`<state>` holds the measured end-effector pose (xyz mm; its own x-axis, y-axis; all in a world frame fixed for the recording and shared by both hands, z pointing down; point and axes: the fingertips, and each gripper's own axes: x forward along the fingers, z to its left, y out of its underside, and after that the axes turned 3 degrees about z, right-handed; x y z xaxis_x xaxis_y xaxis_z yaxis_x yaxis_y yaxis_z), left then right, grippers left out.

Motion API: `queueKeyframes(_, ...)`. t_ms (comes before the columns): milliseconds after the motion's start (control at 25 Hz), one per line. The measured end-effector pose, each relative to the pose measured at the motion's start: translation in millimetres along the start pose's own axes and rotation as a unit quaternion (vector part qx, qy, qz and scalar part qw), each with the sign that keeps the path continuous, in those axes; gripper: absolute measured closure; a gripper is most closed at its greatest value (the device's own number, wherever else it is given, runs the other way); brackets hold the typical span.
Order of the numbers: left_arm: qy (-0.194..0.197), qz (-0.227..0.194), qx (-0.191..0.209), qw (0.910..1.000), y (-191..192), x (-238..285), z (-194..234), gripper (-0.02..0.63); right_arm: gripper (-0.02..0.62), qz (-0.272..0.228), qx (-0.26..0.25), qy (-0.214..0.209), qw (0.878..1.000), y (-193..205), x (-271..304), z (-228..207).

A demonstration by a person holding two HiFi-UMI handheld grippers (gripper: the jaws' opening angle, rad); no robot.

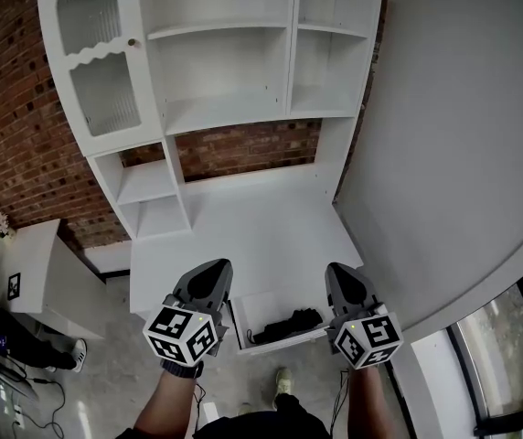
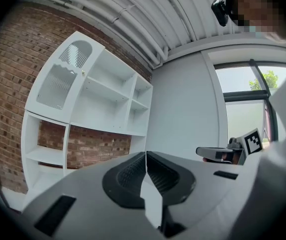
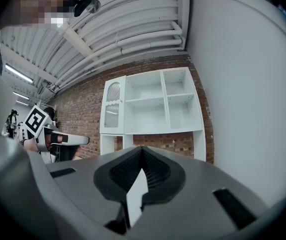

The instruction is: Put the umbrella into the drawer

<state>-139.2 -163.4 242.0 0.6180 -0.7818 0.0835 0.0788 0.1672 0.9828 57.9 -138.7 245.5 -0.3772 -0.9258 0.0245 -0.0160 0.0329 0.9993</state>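
Head view: black folded umbrella (image 1: 284, 325) lies inside the open white pull-out drawer (image 1: 254, 307), at 6 o'clock of the white wooden desk with shelf hutch (image 1: 243, 236). It lies lengthwise, along the drawer front.

Left gripper (image 1: 211, 274) hangs at 9 o'clock of the drawer and right gripper (image 1: 342, 278) at 3 o'clock. Both are above the drawer and clear of the umbrella.

Left gripper view: tongs (image 2: 146, 164) pressed together, nothing between the ribbed pads. Right gripper view: the same, pads meeting (image 3: 142, 164), empty.

Judgement: the umbrella looks already placed; the drawer is not pushed in.

Handling, judged: light. The soft, slick fabric is wrapped around a stiff shaft, so it gives a little under the pads and may slide. Best hold is across the middle of the bundle, squeezing onto the shaft. Which end carries the handle is too small to tell.
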Motion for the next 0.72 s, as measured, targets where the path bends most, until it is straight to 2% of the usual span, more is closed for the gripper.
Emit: queueKeyframes(720, -0.004, -0.006, 0.004, 1.0000, -3.4, -7.0, 2.9, 0.594, 0.591, -0.004, -0.008, -0.006, 1.000, -4.6, 2.9, 8.9)
